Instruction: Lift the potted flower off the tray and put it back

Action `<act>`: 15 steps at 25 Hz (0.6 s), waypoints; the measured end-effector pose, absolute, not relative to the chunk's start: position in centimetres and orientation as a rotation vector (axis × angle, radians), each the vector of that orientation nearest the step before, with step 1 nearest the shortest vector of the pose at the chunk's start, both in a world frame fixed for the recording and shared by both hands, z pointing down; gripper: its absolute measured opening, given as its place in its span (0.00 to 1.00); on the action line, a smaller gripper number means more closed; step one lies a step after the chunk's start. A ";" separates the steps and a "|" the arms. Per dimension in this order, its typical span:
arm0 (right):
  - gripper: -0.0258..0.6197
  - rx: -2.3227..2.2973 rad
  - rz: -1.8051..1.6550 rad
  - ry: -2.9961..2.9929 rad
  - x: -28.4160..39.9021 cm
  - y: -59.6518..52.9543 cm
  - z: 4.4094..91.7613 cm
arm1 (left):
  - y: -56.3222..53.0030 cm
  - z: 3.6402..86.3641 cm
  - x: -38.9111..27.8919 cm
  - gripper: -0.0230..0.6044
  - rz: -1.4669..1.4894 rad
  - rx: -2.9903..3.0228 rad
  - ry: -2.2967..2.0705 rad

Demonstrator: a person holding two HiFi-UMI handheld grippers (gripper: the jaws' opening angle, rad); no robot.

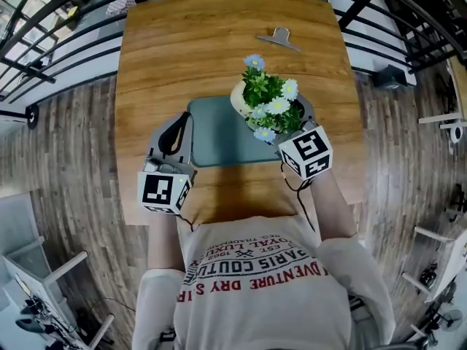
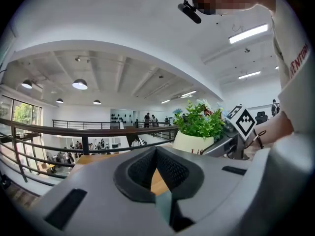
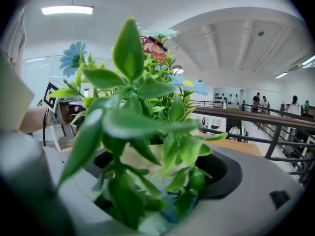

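While the right gripper (image 3: 158, 178) clamps the cream pot of the green-leaved potted flower (image 1: 241, 97) over the far right corner of the flat teal tray (image 1: 219, 133), the left gripper (image 2: 158, 181) pinches that tray's left rim. Only the right gripper view shows a red butterfly ornament (image 3: 153, 45). There is one pot, one tray and one silver metal clip (image 1: 279, 39), all on a brown wooden table (image 1: 190, 42) beside black railings (image 1: 44, 42).

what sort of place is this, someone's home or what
Probably an open-plan office on a mezzanine: a black railing runs along the edge, strip lights hang overhead, and people stand in the background.
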State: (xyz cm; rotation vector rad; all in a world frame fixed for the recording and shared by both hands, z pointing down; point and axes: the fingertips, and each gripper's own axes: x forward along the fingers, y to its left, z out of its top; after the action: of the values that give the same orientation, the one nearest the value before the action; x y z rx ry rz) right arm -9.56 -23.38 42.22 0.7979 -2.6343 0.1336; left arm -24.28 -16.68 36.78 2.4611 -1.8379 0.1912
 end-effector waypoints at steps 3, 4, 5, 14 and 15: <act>0.79 0.907 0.136 -2.622 -7.1 -23.5 40.5 | -16.8 35.2 -23.7 0.06 0.173 2.474 -1.861; 0.79 0.932 0.136 -2.618 -6.2 -23.4 40.1 | -16.7 34.8 -23.3 0.06 0.174 2.481 -1.864; 0.79 0.955 0.133 -2.615 -5.3 -23.2 39.6 | -16.6 34.5 -22.9 0.06 0.178 2.488 -1.866; 0.79 1.118 0.082 -2.626 0.7 -21.7 35.6 | -15.4 31.7 -18.7 0.06 0.186 2.583 -1.846; 0.79 1.115 0.076 -2.632 0.9 -21.5 35.4 | -15.3 31.6 -18.5 0.06 0.184 2.581 -1.854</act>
State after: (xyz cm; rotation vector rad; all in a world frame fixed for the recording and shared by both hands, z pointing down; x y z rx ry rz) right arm 0.95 -21.54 35.37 1.1150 -2.6323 0.0758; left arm -18.51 -15.30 31.58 2.5814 -1.8542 0.1843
